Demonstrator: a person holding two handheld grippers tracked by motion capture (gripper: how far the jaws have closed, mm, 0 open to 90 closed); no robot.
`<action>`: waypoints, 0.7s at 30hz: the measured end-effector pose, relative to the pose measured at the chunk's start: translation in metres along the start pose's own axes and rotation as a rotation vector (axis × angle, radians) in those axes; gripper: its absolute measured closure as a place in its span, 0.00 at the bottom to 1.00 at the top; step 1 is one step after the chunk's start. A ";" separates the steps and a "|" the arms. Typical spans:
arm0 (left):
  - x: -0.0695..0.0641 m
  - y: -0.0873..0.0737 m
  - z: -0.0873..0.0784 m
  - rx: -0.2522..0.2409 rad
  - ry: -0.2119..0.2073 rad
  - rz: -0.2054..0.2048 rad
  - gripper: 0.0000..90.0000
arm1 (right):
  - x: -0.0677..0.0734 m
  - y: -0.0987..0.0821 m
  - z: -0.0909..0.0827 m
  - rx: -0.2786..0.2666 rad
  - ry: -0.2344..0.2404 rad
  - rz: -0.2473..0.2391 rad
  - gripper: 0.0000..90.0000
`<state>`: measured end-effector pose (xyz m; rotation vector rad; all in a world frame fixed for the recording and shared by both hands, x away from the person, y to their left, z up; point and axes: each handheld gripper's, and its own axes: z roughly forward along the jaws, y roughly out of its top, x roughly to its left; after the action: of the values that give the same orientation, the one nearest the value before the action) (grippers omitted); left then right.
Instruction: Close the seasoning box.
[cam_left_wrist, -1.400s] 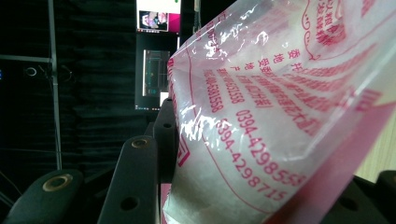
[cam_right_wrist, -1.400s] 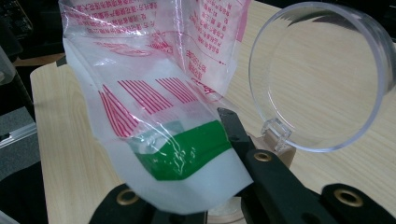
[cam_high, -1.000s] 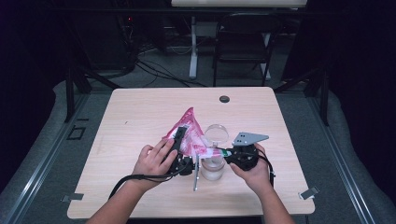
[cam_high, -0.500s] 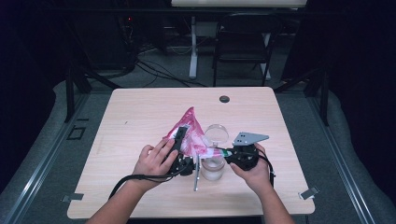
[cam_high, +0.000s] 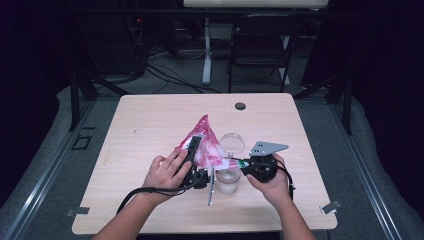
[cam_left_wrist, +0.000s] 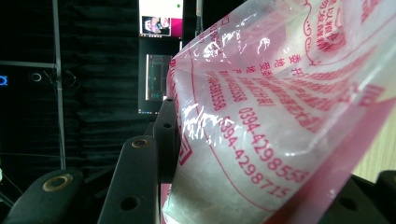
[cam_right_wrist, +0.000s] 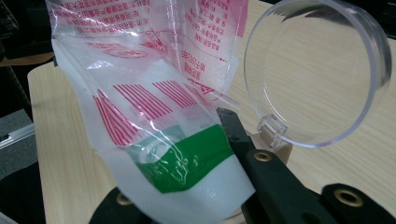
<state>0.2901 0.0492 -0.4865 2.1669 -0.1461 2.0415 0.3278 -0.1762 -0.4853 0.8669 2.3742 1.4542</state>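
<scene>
Evidently mid-pour: left hand-held gripper clamps the pink bag; right hand-held gripper pinches the bag's lower corner, directly above the clear jar. Jar's hinged lid stands open. Emptying the bag remains; fill level unclear.

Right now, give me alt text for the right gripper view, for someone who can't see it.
The right gripper is shut on the edge of a clear plastic bag with red and green print, holding it up above a wooden table. Just behind it a clear round hinged lid stands open.
</scene>
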 end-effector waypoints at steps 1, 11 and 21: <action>0.000 0.000 0.000 -0.001 0.000 -0.001 0.69 | 0.000 0.000 0.000 0.000 0.000 0.000 1.00; 0.001 0.001 0.000 -0.006 0.002 -0.001 0.69 | 0.000 0.000 0.000 -0.001 -0.001 -0.001 1.00; 0.002 0.001 0.000 -0.002 -0.007 0.001 0.68 | 0.000 0.000 0.000 0.000 -0.002 -0.001 1.00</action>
<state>0.2898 0.0480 -0.4843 2.1734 -0.1507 2.0338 0.3278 -0.1764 -0.4854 0.8669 2.3730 1.4527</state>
